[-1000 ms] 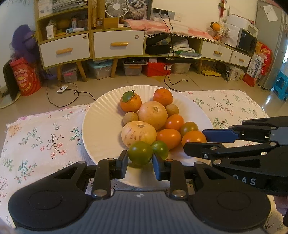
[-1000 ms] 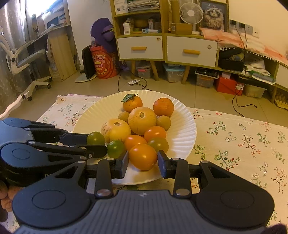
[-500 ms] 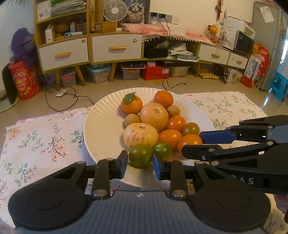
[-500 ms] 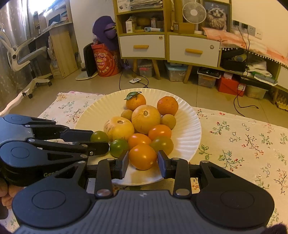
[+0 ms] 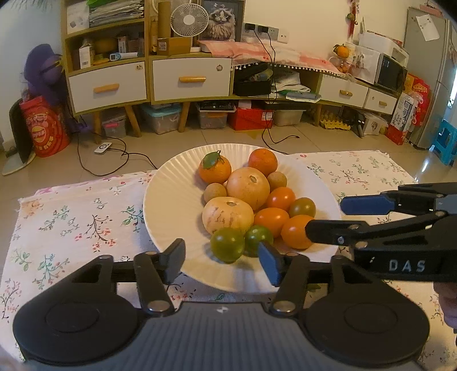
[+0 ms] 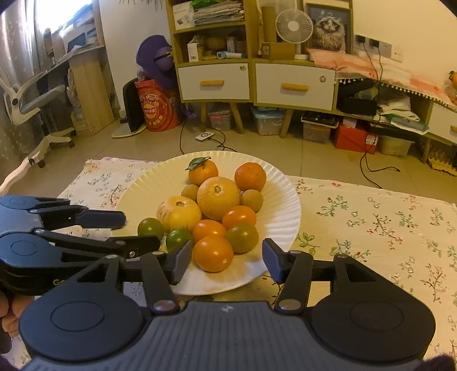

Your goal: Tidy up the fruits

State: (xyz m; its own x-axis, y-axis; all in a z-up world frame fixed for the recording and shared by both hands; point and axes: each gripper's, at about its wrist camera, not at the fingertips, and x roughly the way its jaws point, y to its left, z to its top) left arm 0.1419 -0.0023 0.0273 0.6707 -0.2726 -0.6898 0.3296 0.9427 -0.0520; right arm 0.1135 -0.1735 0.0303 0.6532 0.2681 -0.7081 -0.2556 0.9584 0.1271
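Left claw (image 5: 221,264) spread wide at the near rim of the white plate (image 5: 168,205), gripping nothing; green tomato (image 5: 227,244) lying just ahead of the gap, apart from both fingers. Second, smaller green tomato (image 5: 258,239) touching it on the right, close to the blue-padded right finger (image 5: 270,266).

Right claw (image 6: 225,261) likewise spread, empty, at the plate's near edge, with an orange tomato (image 6: 212,253) sitting between the fingers; left finger (image 6: 180,265) just beside the fruit, contact impossible to tell; right finger well clear.

Fruit all heaped on the plate: two pale yellow-orange round fruits (image 5: 248,187) in the middle, a leafed mandarin (image 5: 214,168) and a plain one (image 5: 262,161) at the far side, two small brown longan-like fruits (image 5: 215,193) tucked beside them, more orange and olive-green tomatoes (image 5: 280,198) on the right. Plate resting on a floral cloth (image 5: 71,217) covering the surface.

Both claws side by side, seen from each wrist camera crossing into the other's view. Beyond: tiled floor, yellow cabinet with white drawers (image 5: 191,78), small fan (image 5: 187,20), cat picture.
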